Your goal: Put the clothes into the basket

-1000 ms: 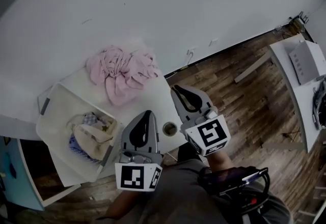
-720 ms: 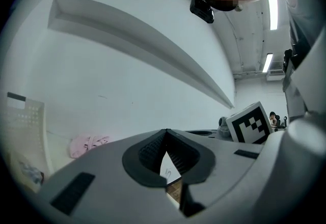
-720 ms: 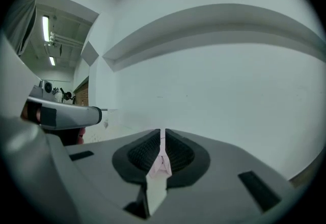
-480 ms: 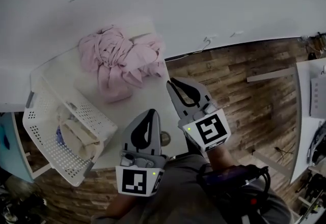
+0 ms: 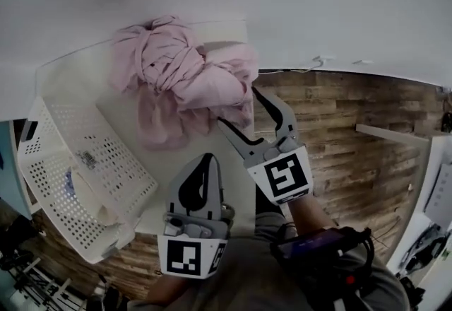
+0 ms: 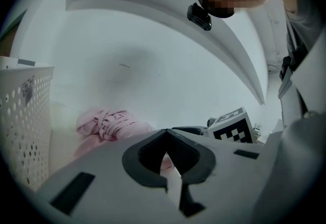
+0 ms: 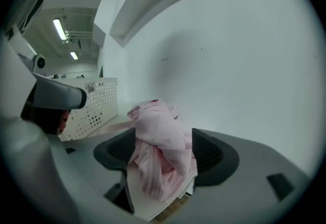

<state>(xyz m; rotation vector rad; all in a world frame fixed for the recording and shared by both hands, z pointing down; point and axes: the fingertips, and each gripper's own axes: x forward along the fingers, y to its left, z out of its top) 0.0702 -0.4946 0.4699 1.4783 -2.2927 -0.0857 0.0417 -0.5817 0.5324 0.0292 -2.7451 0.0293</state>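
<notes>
A crumpled pink garment (image 5: 176, 73) lies on the white table (image 5: 123, 126) by the wall. A white perforated basket (image 5: 78, 175) stands to its left with some clothes inside. My right gripper (image 5: 239, 108) is open; its jaws have just been opening. Their tips sit at the near right edge of the pink pile. In the right gripper view the pink garment (image 7: 160, 149) lies between the spread jaws of the right gripper (image 7: 163, 141), with no pad pressing on it. My left gripper (image 5: 203, 161) is shut and empty, nearer me over the table. The left gripper (image 6: 165, 134) points toward the pink garment (image 6: 109, 123).
The table's right edge (image 5: 248, 182) drops to a wooden floor (image 5: 353, 133). A white wall (image 5: 282, 6) backs the table. The basket wall (image 6: 23, 126) rises at the left of the left gripper view, and the basket (image 7: 94, 106) also shows beyond the garment in the right gripper view.
Both grippers have come down and forward toward the pink garment. The right jaws, shut before, now stand open at its edge. The left jaws have stayed shut.
</notes>
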